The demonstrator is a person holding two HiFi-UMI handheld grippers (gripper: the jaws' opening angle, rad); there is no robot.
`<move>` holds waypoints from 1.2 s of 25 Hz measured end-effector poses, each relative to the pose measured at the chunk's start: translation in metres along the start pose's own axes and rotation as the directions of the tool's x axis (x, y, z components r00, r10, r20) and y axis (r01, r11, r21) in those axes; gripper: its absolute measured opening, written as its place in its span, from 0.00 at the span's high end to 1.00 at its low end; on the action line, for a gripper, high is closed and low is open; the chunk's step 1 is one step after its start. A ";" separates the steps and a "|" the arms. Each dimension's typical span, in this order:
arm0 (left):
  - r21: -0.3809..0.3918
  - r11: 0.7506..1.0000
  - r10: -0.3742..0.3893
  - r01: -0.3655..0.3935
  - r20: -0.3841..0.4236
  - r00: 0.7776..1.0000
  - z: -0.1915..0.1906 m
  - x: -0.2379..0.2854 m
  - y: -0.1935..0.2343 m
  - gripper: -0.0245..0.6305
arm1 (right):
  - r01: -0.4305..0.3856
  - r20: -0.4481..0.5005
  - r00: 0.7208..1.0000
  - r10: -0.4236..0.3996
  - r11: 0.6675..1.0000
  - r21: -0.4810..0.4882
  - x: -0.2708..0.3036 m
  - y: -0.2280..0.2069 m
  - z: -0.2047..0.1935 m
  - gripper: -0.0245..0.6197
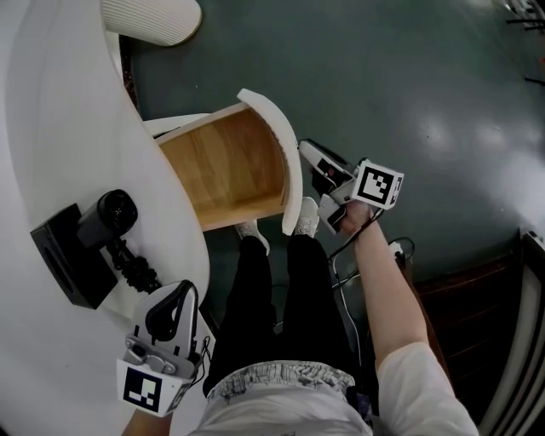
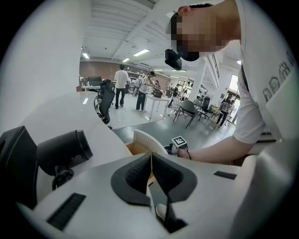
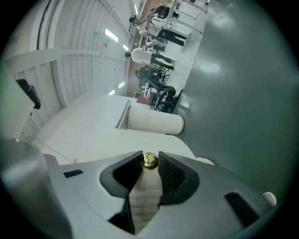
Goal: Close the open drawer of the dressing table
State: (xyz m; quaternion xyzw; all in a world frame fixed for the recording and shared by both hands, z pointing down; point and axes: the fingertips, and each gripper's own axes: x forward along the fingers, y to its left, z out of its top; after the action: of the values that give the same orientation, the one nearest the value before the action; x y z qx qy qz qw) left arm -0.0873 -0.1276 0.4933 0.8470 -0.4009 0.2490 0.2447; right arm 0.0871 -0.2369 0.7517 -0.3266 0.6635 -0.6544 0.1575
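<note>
Items counted: one dressing table (image 1: 51, 111); one open drawer (image 1: 230, 166) with one knob (image 3: 150, 160); one camera (image 1: 106, 217) and one black box (image 1: 64, 255) by the table's near edge; one ribbed white stool (image 1: 153, 19); my two grippers, left gripper (image 1: 180, 289) and right gripper (image 1: 308, 152); my two shoes (image 1: 308, 215).

The table (image 1: 51, 128) is plain white. The drawer (image 1: 230, 166) is honey-brown wood with faint grain inside; its front (image 1: 285, 145) is white with fine ribs, and the knob (image 3: 150, 160) is shiny gold. The floor (image 1: 426, 102) is dark grey-green and glossy, with pale glints. The camera (image 1: 109, 215) and box (image 1: 60, 255) are black. The left gripper (image 1: 177, 294) and right gripper (image 1: 306, 150) are pale grey-white with black ribbed pads (image 3: 173, 179). Each cube (image 1: 379, 185) is white with a black square pattern. The trousers (image 1: 264, 315) are black, the shoes (image 1: 307, 217) white, and the shirt (image 1: 281, 396) white with grey print. The cylinder (image 1: 153, 17) is ribbed cream-white.
</note>
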 end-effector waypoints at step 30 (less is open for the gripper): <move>-0.082 0.994 0.076 -0.072 0.047 0.996 -0.015 -0.042 0.037 0.93 | -0.091 -0.276 0.957 0.089 0.996 0.006 0.117 0.038 -0.124 0.78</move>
State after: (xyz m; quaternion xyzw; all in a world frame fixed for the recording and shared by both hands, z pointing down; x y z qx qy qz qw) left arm -0.1434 -0.1160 0.4863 0.8270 -0.4476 0.2205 0.2591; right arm -0.0860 -0.2195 0.7520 -0.2023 0.6953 -0.6835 0.0922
